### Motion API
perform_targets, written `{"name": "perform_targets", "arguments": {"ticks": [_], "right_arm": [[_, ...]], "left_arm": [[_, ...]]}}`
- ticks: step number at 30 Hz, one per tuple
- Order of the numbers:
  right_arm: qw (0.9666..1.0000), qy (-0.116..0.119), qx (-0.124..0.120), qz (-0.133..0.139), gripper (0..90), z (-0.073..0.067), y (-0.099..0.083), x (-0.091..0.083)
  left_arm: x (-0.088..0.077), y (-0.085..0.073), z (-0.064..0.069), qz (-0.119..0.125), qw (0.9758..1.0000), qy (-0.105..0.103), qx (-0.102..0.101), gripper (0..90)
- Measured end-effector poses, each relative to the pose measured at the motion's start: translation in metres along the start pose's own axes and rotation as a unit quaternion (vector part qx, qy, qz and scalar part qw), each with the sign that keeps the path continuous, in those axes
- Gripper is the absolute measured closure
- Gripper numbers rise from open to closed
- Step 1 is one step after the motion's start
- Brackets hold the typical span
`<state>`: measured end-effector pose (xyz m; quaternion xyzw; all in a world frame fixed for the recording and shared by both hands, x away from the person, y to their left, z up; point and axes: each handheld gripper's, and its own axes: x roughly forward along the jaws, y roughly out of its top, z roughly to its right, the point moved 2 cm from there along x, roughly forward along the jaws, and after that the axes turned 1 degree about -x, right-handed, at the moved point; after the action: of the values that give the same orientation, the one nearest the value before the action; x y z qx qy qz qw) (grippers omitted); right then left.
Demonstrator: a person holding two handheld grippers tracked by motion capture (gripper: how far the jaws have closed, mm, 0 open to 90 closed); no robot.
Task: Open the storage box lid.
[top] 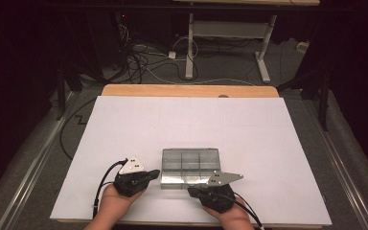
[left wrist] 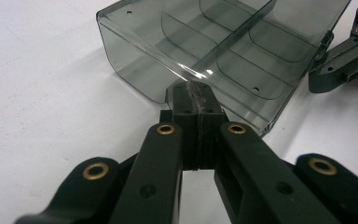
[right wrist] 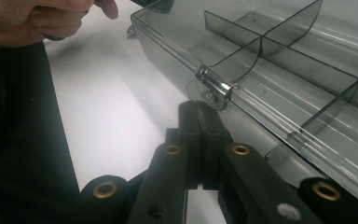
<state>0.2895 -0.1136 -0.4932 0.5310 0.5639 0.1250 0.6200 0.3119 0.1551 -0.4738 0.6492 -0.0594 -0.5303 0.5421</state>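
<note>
A clear smoky plastic box (top: 190, 166) with inner dividers lies closed on the white board, near its front edge. My left gripper (top: 156, 173) is at the box's left end. In the left gripper view the box (left wrist: 214, 46) fills the upper part, and my left gripper (left wrist: 195, 91) is shut, tips against the box's side wall with nothing between them. My right gripper (top: 190, 191) is at the box's front edge. In the right gripper view my right gripper (right wrist: 199, 108) is shut just below the small metal latch (right wrist: 214, 87) on the box (right wrist: 289, 70).
The white board (top: 187, 120) covers a wooden table (top: 187, 90). The other gripper (left wrist: 345, 60) shows at the far right of the left gripper view. A hand (right wrist: 42, 18) and a dark sleeve (right wrist: 18, 140) show at the left of the right gripper view. Cables and a desk frame lie beyond the table.
</note>
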Motion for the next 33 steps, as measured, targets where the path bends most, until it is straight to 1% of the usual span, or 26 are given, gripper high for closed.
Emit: {"name": "perform_targets", "arguments": {"ticks": [2,5,8,12,14,18,26,28,31,33], "right_arm": [[1.0000,-0.001,0.001,-0.005,90.0,-0.0006,-0.0002,0.0003],[0.9999,-0.007,-0.002,-0.012,90.0,-0.0011,-0.0005,0.0008],[0.9999,-0.009,0.003,-0.012,90.0,0.0000,-0.0006,0.0009],[0.9999,-0.011,0.001,-0.013,90.0,-0.0004,-0.0007,0.0007],[0.9999,-0.008,0.003,-0.010,90.0,0.0000,-0.0008,0.0000],[1.0000,-0.001,0.006,0.007,90.0,0.0008,-0.0010,-0.0028],[0.9999,0.002,0.001,0.011,90.0,0.0001,-0.0011,-0.0036],[1.0000,-0.001,0.000,0.008,90.0,-0.0004,-0.0012,-0.0032],[0.9998,-0.013,-0.010,-0.008,90.0,-0.0022,-0.0016,-0.0009],[0.9997,-0.020,-0.003,-0.012,90.0,-0.0014,-0.0018,-0.0006]], "left_arm": [[0.0001,0.0001,0.0001,0.001,1.0000,0.000,-0.001,87.3],[0.0000,0.0001,0.0002,0.001,1.0000,-0.001,-0.001,87.3],[-0.0001,0.0001,0.0002,0.002,1.0000,-0.001,-0.001,87.3],[-0.0002,0.0000,0.0001,0.001,1.0000,-0.001,0.000,87.3],[-0.0002,0.0000,0.0001,0.001,1.0000,0.000,-0.001,87.3],[0.0001,0.0000,0.0002,0.001,1.0000,-0.001,-0.001,87.3],[0.0004,0.0001,-0.0001,0.002,1.0000,-0.001,-0.003,87.3],[0.0002,0.0001,-0.0001,0.002,1.0000,-0.001,-0.003,87.3],[-0.0003,0.0002,0.0001,0.004,1.0000,-0.001,-0.004,87.3],[-0.0006,0.0001,0.0000,0.004,1.0000,-0.002,-0.005,87.3]]}}
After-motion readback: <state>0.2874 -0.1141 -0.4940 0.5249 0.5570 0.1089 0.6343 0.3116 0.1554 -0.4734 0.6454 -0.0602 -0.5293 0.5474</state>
